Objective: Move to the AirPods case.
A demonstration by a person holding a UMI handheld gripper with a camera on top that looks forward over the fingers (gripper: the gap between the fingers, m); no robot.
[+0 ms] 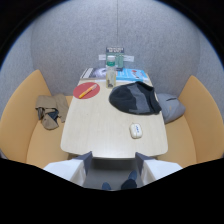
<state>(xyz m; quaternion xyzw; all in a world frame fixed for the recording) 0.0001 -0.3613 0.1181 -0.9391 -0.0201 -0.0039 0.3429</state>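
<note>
Two white fingers of the gripper (pixel 111 167) stand spread wide with nothing between them, hanging short of the table's (pixel 95 127) near edge. The AirPods case (pixel 135 130) lies well beyond them, near the table's right edge and nearer than the dark cap (pixel 134 98). A good approach would angle forward and rightward, keeping the case centred between the fingers and clearing the edge.
</note>
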